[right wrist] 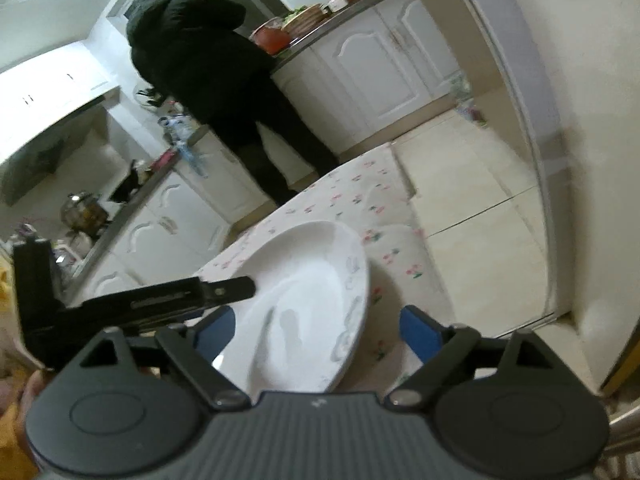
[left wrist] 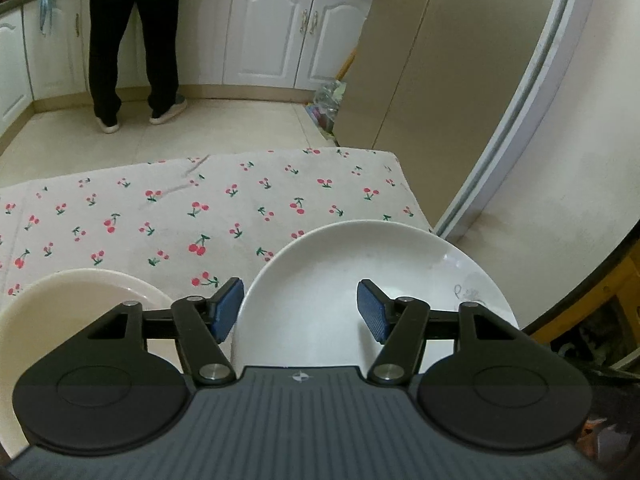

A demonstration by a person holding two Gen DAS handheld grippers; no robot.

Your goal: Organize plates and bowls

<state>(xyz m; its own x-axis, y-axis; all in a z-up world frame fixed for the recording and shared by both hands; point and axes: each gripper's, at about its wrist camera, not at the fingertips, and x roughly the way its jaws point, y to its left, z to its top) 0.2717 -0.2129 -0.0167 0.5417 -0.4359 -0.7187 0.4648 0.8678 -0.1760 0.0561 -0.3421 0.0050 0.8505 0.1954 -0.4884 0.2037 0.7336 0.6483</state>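
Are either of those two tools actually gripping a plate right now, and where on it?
Neither. The left tool is open over the white plate, pads clear of it. The right tool is open around that plate's near rim, not pinching.

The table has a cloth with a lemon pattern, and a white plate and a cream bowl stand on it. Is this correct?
Not quite: the tablecloth is printed with red cherries, not lemons, as the left wrist view shows. The white plate and the cream bowl do stand on it.
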